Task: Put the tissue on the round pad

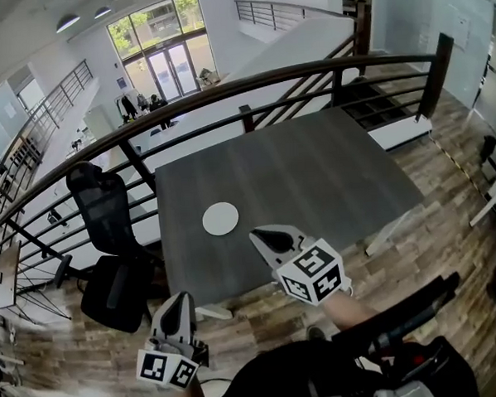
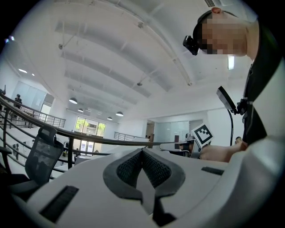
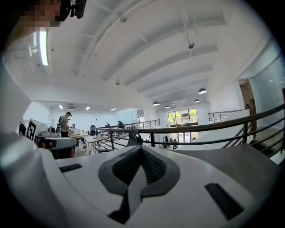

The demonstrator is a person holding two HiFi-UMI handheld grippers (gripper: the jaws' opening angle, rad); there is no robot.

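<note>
A white round pad (image 1: 221,218) lies on the dark grey table (image 1: 313,173), near its front left part. No tissue shows in any view. My right gripper (image 1: 263,235) hovers over the table's front edge, just right of and nearer than the pad, its jaws shut with nothing between them. My left gripper (image 1: 181,298) hangs lower, off the table over the wooden floor, jaws shut and empty. Both gripper views point up and outward at the ceiling and railing; the right gripper (image 3: 139,150) and left gripper (image 2: 142,150) show closed tips.
A black curved railing (image 1: 226,91) runs behind the table. A black office chair (image 1: 109,242) stands at the table's left side. A black bar or stand (image 1: 403,318) lies close to me at bottom right. Wooden floor surrounds the table.
</note>
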